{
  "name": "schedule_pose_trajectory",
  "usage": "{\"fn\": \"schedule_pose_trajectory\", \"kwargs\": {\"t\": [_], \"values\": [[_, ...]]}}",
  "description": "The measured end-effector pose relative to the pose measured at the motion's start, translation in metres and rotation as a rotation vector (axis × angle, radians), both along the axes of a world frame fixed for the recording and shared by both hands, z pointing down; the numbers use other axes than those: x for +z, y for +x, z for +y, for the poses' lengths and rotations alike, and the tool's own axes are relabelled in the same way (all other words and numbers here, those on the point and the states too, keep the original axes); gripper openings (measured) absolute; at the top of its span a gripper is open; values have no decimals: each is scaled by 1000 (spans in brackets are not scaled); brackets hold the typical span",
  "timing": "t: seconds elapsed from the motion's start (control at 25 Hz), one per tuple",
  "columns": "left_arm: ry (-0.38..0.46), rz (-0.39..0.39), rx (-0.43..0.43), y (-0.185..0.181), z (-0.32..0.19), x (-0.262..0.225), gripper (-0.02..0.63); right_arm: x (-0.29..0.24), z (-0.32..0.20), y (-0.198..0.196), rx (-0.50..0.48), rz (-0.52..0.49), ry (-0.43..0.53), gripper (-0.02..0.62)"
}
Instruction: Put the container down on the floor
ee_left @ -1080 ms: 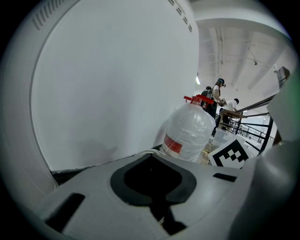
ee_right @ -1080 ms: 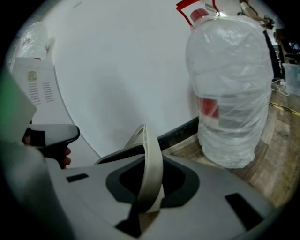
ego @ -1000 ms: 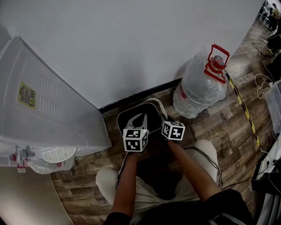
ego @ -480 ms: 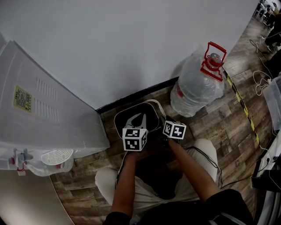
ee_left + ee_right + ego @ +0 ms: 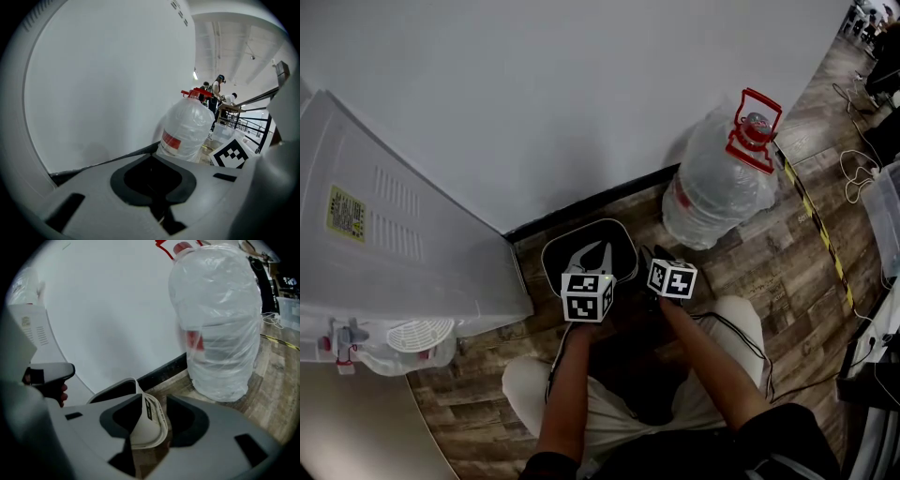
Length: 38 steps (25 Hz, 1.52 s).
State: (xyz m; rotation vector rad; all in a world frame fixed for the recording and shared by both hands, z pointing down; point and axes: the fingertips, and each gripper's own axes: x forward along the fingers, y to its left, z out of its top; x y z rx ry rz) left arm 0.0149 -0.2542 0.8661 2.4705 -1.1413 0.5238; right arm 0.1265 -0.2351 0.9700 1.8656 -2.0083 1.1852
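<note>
Container of dark-walled, pale-rimmed plastic (image 5: 562, 251) appears to rest on the wood-plank floor (image 5: 769, 272) near the skirting, between the big white ribbed appliance (image 5: 403, 234) at left and the clear wrapped water jug with a red handle (image 5: 717, 192) at right. The likeliest slip is a snag. The left tool (image 5: 600, 251), jaws drawn together with nothing seen between them, hangs over the dark interior; pulling back low could hook the near rim and tip it. The right tool (image 5: 153, 418) has just been opening and stands wide, with the pale rim corner between its jaws but unpressed. A sideways exit would drag it toward the jug.
</note>
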Motion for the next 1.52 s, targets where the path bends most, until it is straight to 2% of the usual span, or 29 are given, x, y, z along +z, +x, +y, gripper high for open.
{"fn": "schedule_pose_trajectory", "kwargs": {"t": [0.28,0.6,0.88,1.12,1.24,1.36,1.52], "values": [[-2,-12,6,5,1,2,17,1,2,4,-5,-2,-1,146],[3,1,-32,4,-2,-8,17,-9,0,10,-31,4,0,144],[-1,-15,-66,-3,0,-11,17,-24,-1,10,-75,21,12,81],[29,-66,-16,-2,15,-18,17,-43,-3,4,-130,71,54,60],[38,-90,-23,-13,20,-20,17,-54,-4,-4,-171,100,80,44],[47,-70,-42,-17,21,-28,17,-71,-7,-14,-214,133,125,35],[79,-61,-55,-29,22,-46,17,-100,-12,-35,-274,129,185,32]]}}
